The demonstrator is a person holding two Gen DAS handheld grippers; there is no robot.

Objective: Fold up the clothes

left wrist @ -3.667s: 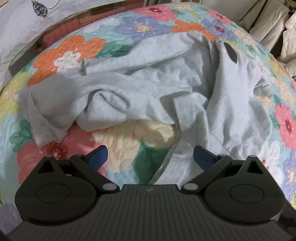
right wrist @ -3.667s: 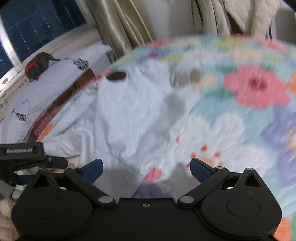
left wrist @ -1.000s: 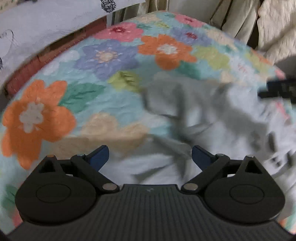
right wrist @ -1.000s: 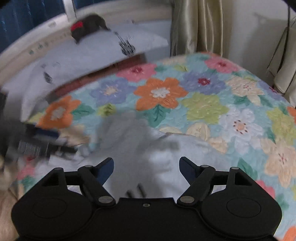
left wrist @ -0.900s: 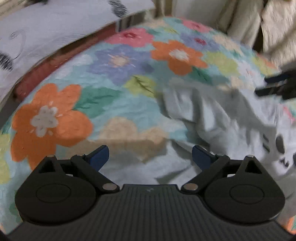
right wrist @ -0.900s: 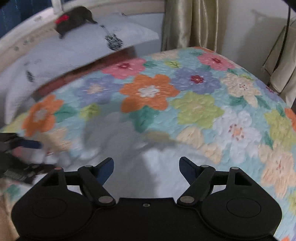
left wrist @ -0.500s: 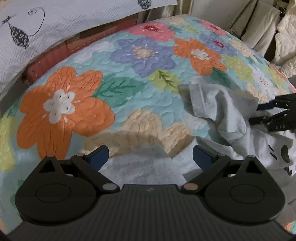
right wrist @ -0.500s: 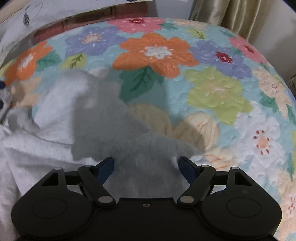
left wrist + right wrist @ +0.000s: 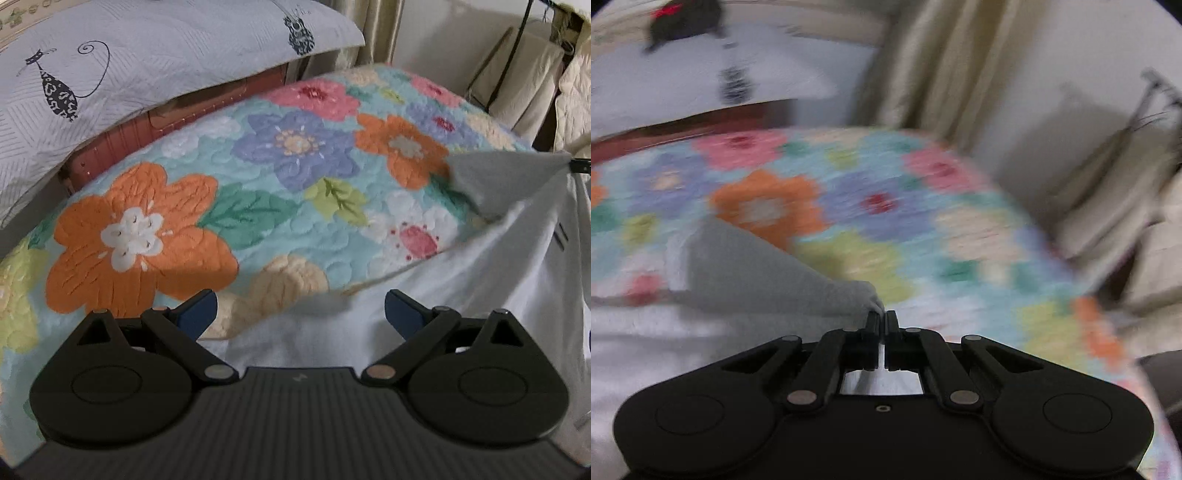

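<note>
We see a soft matt grey cloth garment point(image 9: 509, 177) on a puffy quilted floral bedspread point(image 9: 258, 206); our claws point(image 9: 299, 310) are matt black ribbed plastic.

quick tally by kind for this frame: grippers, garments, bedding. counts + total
Grippers: 2, the left gripper with jaws open over the cloth, the right gripper with jaws shut on a corner.
Garments: 1, the grey shirt.
Quilts: 1, the floral quilt.
Pillows: 1, the cat-print pillow.
Total: 5
</note>
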